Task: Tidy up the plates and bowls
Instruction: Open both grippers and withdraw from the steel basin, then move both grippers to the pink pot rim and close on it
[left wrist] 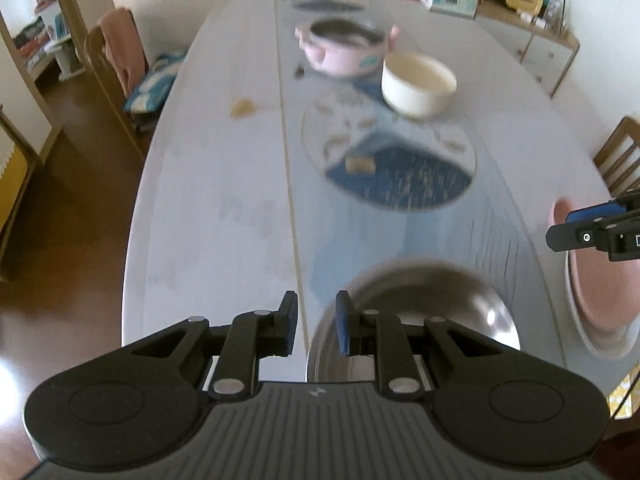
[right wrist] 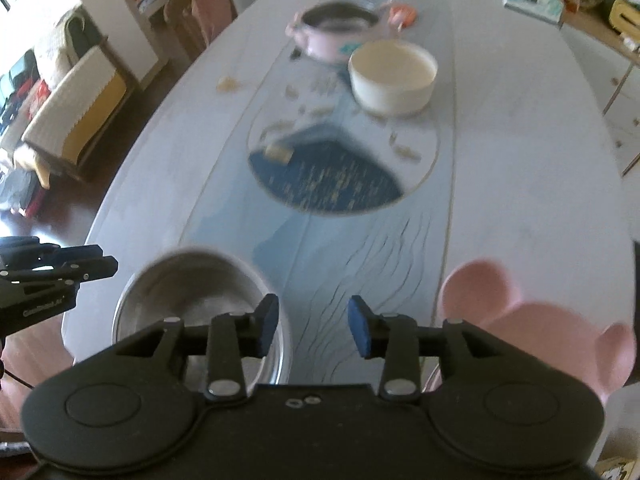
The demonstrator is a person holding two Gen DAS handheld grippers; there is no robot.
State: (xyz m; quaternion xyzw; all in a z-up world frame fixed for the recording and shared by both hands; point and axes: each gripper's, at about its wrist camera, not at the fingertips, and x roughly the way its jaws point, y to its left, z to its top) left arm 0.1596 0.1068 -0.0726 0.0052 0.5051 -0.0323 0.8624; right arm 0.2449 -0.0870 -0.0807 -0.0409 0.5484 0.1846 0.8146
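A steel bowl [left wrist: 420,312] sits at the near table edge; it also shows in the right wrist view [right wrist: 192,292]. My left gripper [left wrist: 316,320] is open and empty, its right finger over the bowl's left rim. My right gripper [right wrist: 314,326] is open and empty, between the steel bowl and a pink scalloped plate [right wrist: 532,320]. The pink plate lies on a white plate [left wrist: 600,344] at the right edge of the left wrist view. A cream bowl [left wrist: 418,84] [right wrist: 392,76] and a pink handled pot [left wrist: 344,48] [right wrist: 336,32] stand farther back.
The long white table [left wrist: 220,200] has a blue runner with a round dark blue placemat [left wrist: 392,160] [right wrist: 340,168] in the middle. Chairs stand at the left [left wrist: 116,60] and right [left wrist: 620,156]. Boxes and clutter lie at the far end.
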